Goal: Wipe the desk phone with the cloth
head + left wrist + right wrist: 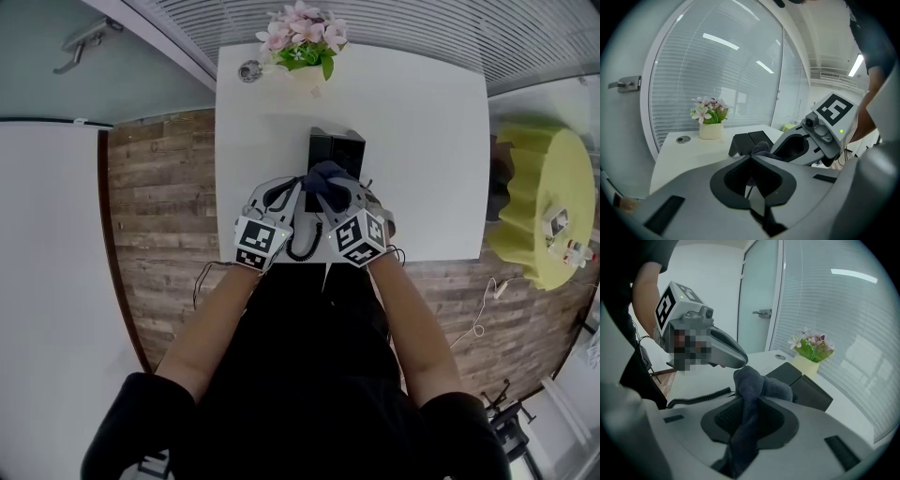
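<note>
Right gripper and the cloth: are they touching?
Touching. The right gripper view shows the cloth clamped between the shut jaws of the right gripper.

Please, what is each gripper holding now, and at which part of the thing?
The right gripper pinches the dark cloth partway along, a bunched end sticking out past the jaws. The left gripper is shut on nothing.

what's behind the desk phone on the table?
A potted pink flower plant at the far edge of the table, with a round grommet to its left. The near end of the phone is hidden under the cloth.
</note>
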Tool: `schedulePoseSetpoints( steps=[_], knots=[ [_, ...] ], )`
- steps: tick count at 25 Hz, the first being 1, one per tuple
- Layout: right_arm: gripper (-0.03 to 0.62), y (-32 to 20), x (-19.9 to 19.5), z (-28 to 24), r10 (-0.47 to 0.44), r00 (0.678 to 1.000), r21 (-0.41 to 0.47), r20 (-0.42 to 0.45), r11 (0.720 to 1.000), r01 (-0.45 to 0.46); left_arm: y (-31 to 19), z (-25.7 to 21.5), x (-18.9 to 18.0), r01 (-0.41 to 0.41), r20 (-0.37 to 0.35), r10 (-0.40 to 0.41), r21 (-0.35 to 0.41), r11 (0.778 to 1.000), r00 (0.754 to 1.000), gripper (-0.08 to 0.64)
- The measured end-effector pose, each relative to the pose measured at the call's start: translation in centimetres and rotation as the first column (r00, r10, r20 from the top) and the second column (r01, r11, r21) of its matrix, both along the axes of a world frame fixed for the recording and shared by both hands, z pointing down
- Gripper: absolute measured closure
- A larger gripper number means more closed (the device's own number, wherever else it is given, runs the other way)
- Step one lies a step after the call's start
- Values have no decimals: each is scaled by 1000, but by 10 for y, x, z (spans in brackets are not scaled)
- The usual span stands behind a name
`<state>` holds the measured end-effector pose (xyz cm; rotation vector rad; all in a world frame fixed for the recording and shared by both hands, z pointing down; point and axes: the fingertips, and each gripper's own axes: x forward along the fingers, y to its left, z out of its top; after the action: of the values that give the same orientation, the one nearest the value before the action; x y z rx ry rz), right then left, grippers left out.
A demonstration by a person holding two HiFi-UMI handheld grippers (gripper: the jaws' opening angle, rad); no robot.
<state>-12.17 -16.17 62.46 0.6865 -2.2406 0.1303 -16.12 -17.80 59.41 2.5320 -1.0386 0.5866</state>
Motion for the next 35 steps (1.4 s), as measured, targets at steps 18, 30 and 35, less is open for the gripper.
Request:
schedulePoseSetpoints(
  steps=[18, 30, 35],
  knots=[
    [492, 90, -5, 38, -133, 991, -202, -26, 971, 125, 39, -11, -3, -8, 10, 8, 13, 1000, 1000, 551],
    [491, 82, 38, -135, -50, 960, 78, 277, 997, 30, 60, -124, 14, 19, -72, -8, 157, 987, 997, 551],
    [491, 80, 67, -219, 4, 859, 113, 513, 991, -72, 79, -189, 45, -23, -102, 49, 239, 971, 994, 551]
  ],
)
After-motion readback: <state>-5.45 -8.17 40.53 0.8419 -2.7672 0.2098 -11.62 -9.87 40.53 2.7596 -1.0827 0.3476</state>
